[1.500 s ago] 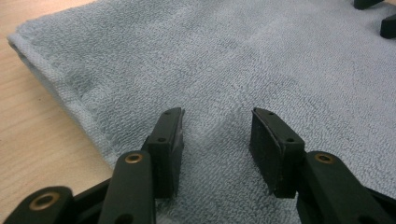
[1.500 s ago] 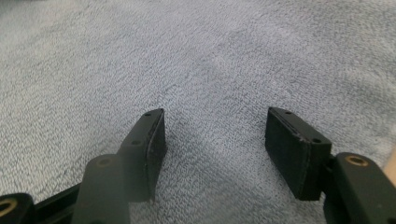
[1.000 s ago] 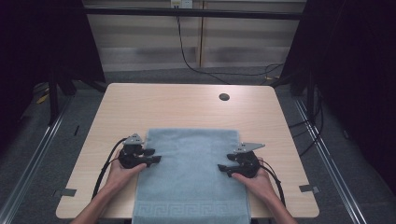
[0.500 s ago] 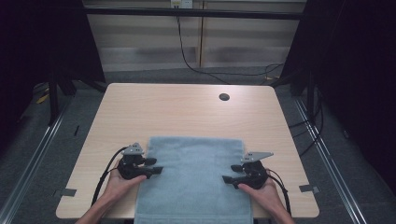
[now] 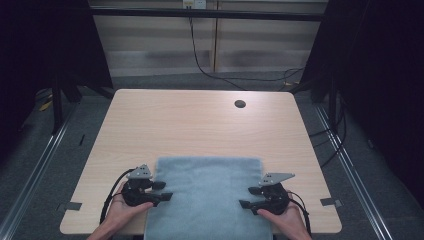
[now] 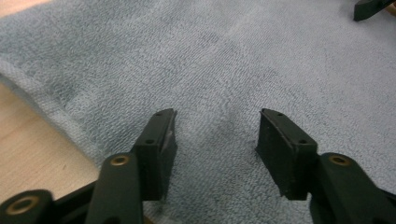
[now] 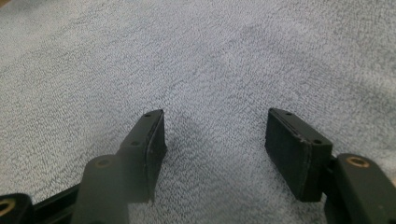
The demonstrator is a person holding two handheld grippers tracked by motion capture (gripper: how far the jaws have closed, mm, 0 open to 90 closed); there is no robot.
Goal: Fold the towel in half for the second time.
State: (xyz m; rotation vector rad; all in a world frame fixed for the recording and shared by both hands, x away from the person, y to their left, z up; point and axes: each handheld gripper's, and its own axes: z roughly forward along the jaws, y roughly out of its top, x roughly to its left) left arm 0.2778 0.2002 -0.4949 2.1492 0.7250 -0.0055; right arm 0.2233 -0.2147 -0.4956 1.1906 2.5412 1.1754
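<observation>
a pale blue terry-cloth towel [image 5: 207, 197] lies flat at the near middle of the light wooden table [image 5: 190, 125], its near end hanging past the table's near edge and its far edge running straight across, well short of the small dark round hole [image 5: 240, 104] near the table's far right. the left gripper [image 5: 161, 191] sits at the towel's left edge, held in the person's left hand [image 5: 122, 212], its jaws pointing right over the cloth. in the left gripper view the two black jaws stand apart above the towel with only flat cloth between them, nothing pinched; they have just been opening. the towel's hemmed edge and a strip of bare wood show at the left there. the right gripper [image 5: 249, 197] sits at the towel's right edge in the right hand [image 5: 282, 220], jaws pointing left. in the right gripper view its jaws are also spread, over flat cloth, gripping nothing.
</observation>
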